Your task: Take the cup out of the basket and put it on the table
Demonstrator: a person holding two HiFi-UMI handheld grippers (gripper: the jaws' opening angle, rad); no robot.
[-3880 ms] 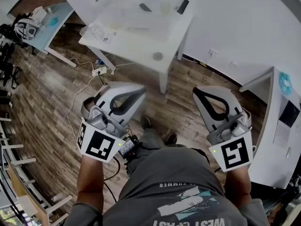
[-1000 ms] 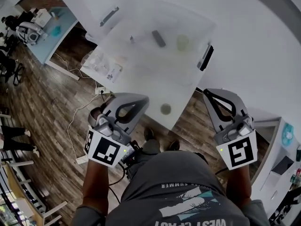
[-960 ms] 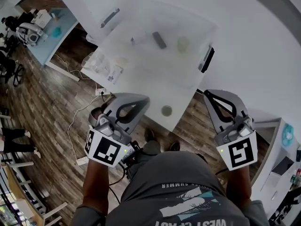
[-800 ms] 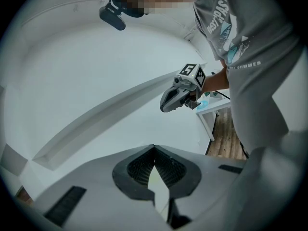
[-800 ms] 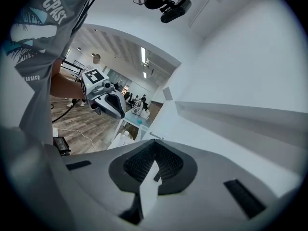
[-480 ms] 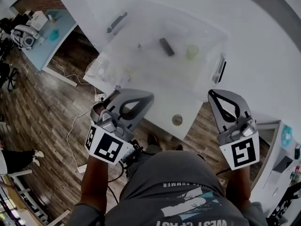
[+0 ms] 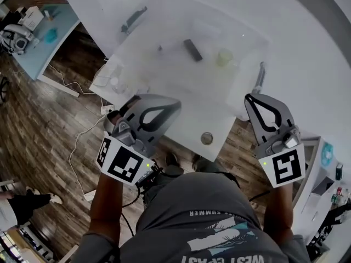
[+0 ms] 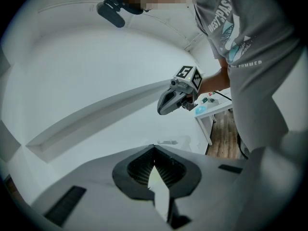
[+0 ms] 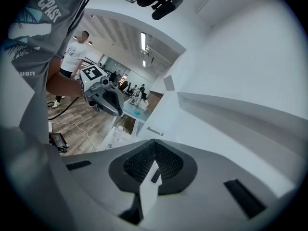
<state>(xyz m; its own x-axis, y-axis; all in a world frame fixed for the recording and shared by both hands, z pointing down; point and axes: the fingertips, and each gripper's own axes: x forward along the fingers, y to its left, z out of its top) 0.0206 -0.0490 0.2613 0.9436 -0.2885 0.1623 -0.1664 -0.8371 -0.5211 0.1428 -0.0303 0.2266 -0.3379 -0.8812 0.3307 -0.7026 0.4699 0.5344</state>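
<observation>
Only the head view shows the cup (image 7: 224, 57), inside the basket (image 7: 164, 78) on the desk (image 7: 211, 126) (the gripper views catch mostly walls). Left gripper (image 7: 174, 105) and right gripper (image 7: 253, 98) hover at the desk's near edge, both pressed together and empty.

Two hand-held grippers, both closed and empty, held out ahead of the body.
Left gripper (image 7: 173, 106): jaws together, tips meeting, nothing between them; points far and slightly right; left marker cube (image 7: 122, 163) at its near end, a small green light lit beside it. Right gripper (image 7: 256, 98): jaws together, nothing between them; points far, leaning slightly left; right marker cube (image 7: 284, 167) at its near end, green light lit. Left forearm (image 7: 104, 201): bare, reaching out from near left. Right forearm (image 7: 277, 212): bare, reaching out from near right. Grippers well apart, roughly level, one either side of the torso (image 7: 203, 218), in a grey printed T-shirt.
</observation>
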